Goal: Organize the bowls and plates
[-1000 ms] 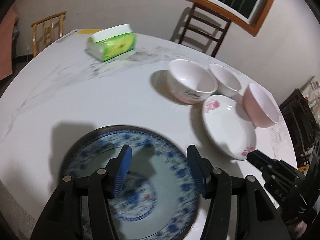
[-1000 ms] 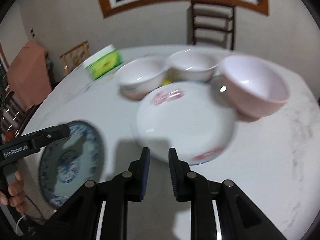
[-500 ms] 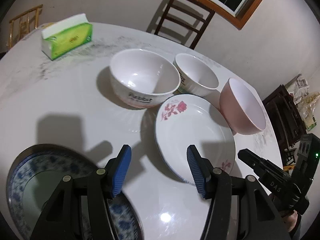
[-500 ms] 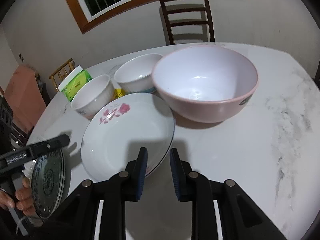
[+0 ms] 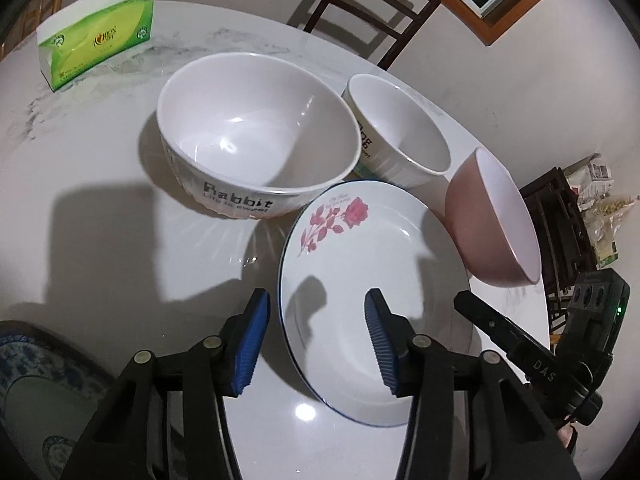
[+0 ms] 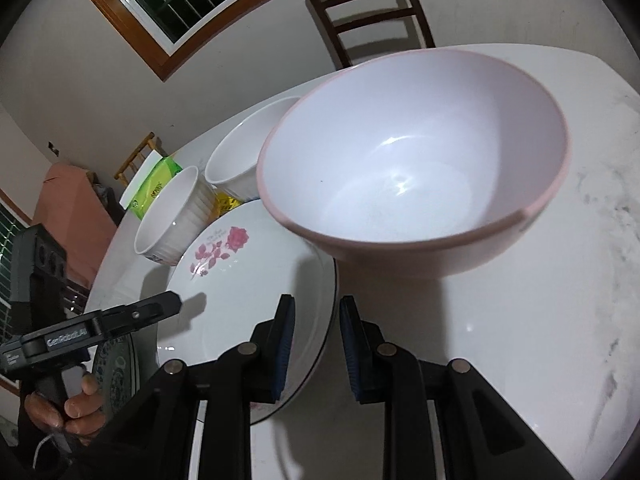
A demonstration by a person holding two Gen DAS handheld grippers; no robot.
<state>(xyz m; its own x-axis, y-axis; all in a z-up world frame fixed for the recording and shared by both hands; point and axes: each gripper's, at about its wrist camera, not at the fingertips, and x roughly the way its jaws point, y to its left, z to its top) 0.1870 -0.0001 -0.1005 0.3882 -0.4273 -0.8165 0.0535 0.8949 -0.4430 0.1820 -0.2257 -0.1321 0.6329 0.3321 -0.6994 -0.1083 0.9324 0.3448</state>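
Both claws converge on the rose-print plate [image 5: 376, 280], which lies flat on the white marble-look table [image 5: 100, 168], just beside the pink bowl [image 6: 416, 168] and the ribbed "Rabbit" bowl [image 5: 256, 148]; a smaller ribbed white bowl [image 5: 400, 132] sits behind. Left claw [image 5: 318, 340]: released, jaws have just been closing, straddling the plate's near-left rim without the blue ribbed pads [image 5: 254, 340] pressing on it. Right claw [image 6: 314, 352]: jaws nearly together, bracketing the plate's right rim, one pad over the plate, one outside; contact cannot be confirmed, so read as not yet gripping. Judgement: opposite-edge approach suits a shallow, glossy glazed plate whose thin blue-lined rim is the only purchase. Likely destination is the blue-and-white patterned plate [image 5: 36, 384], at the table's near-left edge. Bowls are smooth, deep, round; pink bowl is matte pink outside, white inside. Green tissue pack [image 5: 96, 44] stands well apart at the far side. Slippage risk: glaze is slick.
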